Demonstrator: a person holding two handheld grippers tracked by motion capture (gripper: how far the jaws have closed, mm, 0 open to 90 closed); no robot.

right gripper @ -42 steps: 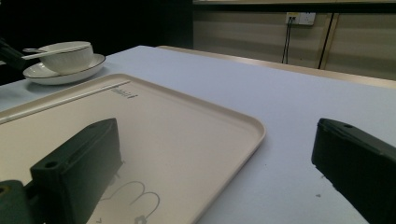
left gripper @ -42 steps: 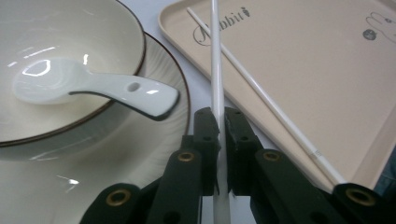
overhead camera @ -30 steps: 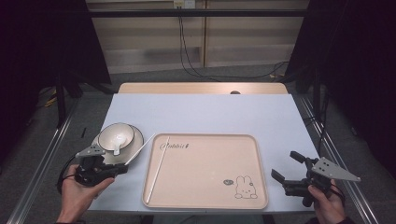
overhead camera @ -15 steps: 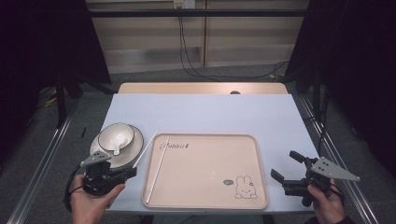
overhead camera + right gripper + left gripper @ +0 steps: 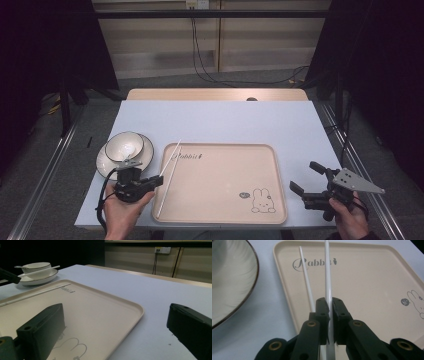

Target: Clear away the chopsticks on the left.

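Observation:
My left gripper (image 5: 158,180) is at the left edge of the beige rabbit tray (image 5: 220,180), shut on a white chopstick (image 5: 327,277) that points away from me. The left gripper view has the black jaws (image 5: 329,302) pressed on the stick. A second white chopstick (image 5: 306,277) lies on the tray (image 5: 367,290) just inside its left rim (image 5: 160,207). From the right gripper view the held chopstick (image 5: 40,271) hangs above the table in front of the bowl. My right gripper (image 5: 304,177) rests open beside the tray's right edge, its jaws (image 5: 116,315) wide apart with nothing between them.
A white bowl (image 5: 124,145) sits on a dark-rimmed plate (image 5: 146,150) left of the tray, close behind my left hand. The bowl (image 5: 36,267) and the tray (image 5: 87,310) are in the right gripper view. The pale blue table (image 5: 225,120) stretches bare beyond the tray.
My left gripper has moved right, from beside the plate to the tray's left edge. The right gripper has stayed in place.

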